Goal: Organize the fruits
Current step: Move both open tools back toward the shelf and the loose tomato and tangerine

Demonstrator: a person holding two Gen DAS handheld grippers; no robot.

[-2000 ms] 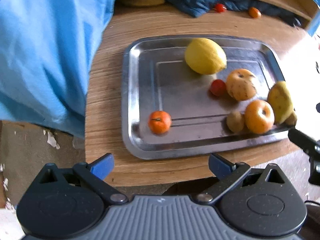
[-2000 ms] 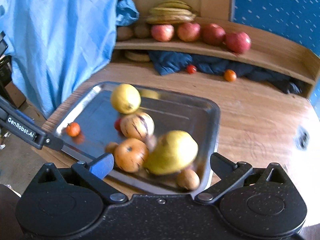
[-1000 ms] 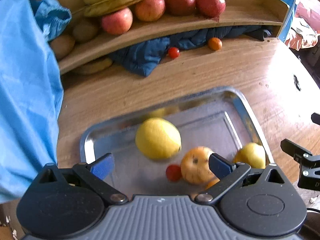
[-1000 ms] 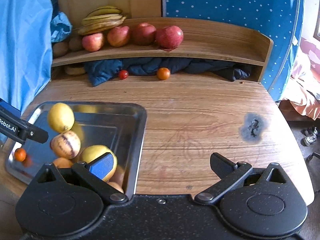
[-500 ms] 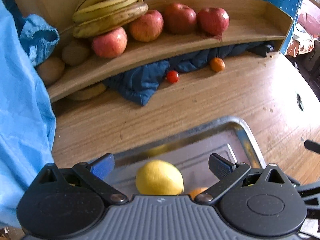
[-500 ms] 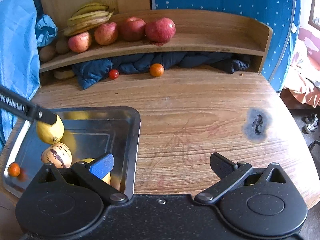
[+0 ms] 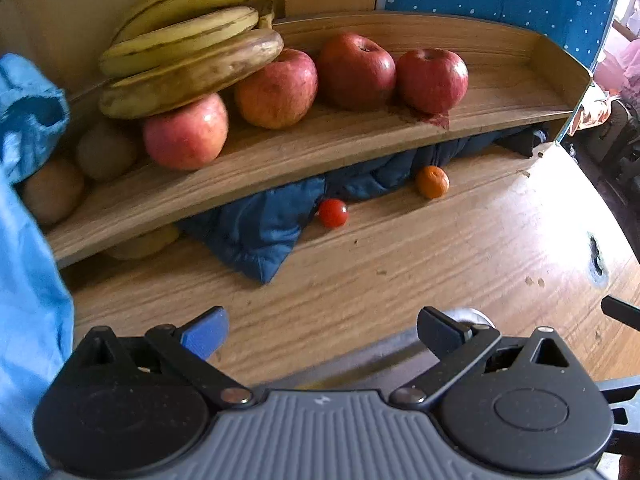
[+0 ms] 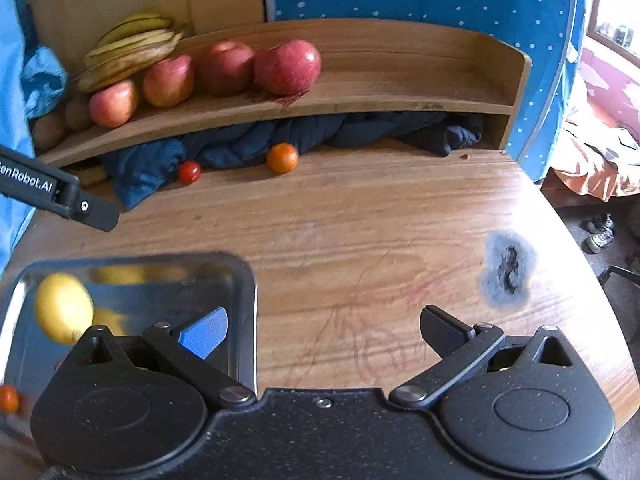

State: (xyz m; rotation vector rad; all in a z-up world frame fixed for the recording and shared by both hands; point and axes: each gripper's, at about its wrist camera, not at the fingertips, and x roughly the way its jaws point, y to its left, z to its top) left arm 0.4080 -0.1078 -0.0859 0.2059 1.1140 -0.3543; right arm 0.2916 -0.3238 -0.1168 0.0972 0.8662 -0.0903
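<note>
Left tool (image 7: 320, 330): fingers spread wide with nothing between them; two seconds back it looks down on the whole tray, now it is lifted and turned toward the shelf, so only the tray's far rim shows at its base.
Right tool (image 8: 322, 330): also wide apart and empty; it has swung from over the tray's fruit to face bare worktop, the tray now at its lower left.
Meaning for the task: both tools seem to be leaving the gathered fruit and lining up on the loose pieces ahead, probably the next pick.
Metal tray (image 8: 250, 300): near edge of the wooden worktop (image 8: 380, 216); in sight now are one lemon (image 8: 62, 312) and one small orange-red fruit (image 8: 8, 398) at the frame edge; the rest is hidden behind the tool body.
Loose on the worktop: one cherry tomato (image 7: 333, 213) and one mandarin (image 7: 432, 182), near each other, both just beside the dark blue cloth (image 7: 260, 232) under the shelf.
Shelf (image 7: 320, 140): four red apples (image 7: 186, 132), one bunch of bananas (image 7: 188, 52) resting on the leftmost apples, and two or three brown fruits (image 7: 106, 152) at far left, partly hidden by light blue fabric.
</note>
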